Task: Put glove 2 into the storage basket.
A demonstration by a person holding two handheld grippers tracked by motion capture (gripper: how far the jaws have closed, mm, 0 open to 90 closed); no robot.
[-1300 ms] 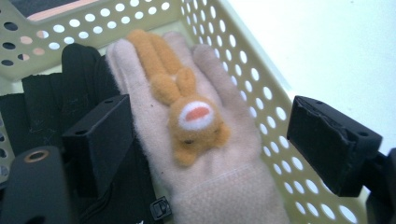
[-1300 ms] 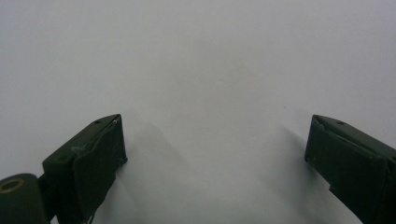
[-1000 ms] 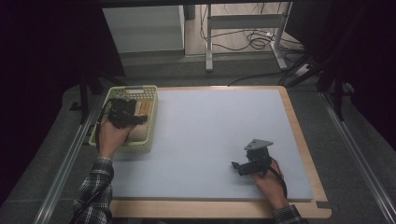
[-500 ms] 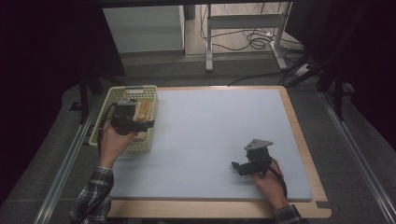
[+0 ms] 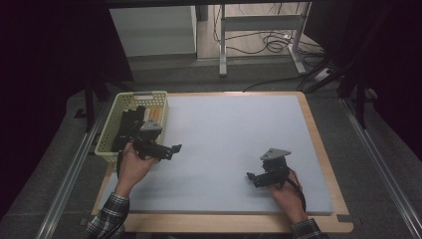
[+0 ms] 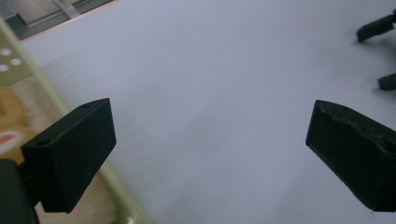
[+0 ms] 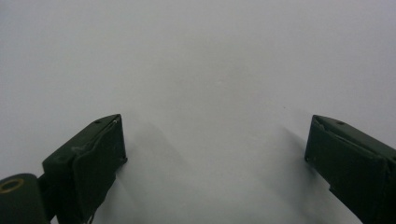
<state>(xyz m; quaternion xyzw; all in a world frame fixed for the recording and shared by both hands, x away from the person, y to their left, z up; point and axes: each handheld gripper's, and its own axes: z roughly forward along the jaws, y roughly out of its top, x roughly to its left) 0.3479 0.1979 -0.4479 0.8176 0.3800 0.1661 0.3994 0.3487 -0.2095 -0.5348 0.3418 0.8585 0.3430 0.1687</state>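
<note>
The pale green perforated basket (image 5: 112, 127) is sitting at the worktop's (image 5: 234, 134) left edge — the left claw (image 5: 171, 149) is gaping empty just beside it, having just been opening; the right claw (image 5: 253, 178) is spread too.

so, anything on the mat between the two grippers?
Nothing. In the high view the stretch of grey mat between the left gripper and the right gripper is bare. The left gripper view shows the same bare mat ahead.

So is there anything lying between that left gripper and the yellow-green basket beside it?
Nothing visible does. The left gripper hangs with its jaws open and empty over the pale mat, just off the basket and its near rim. Its own view shows bare mat right up to that rim.
</note>
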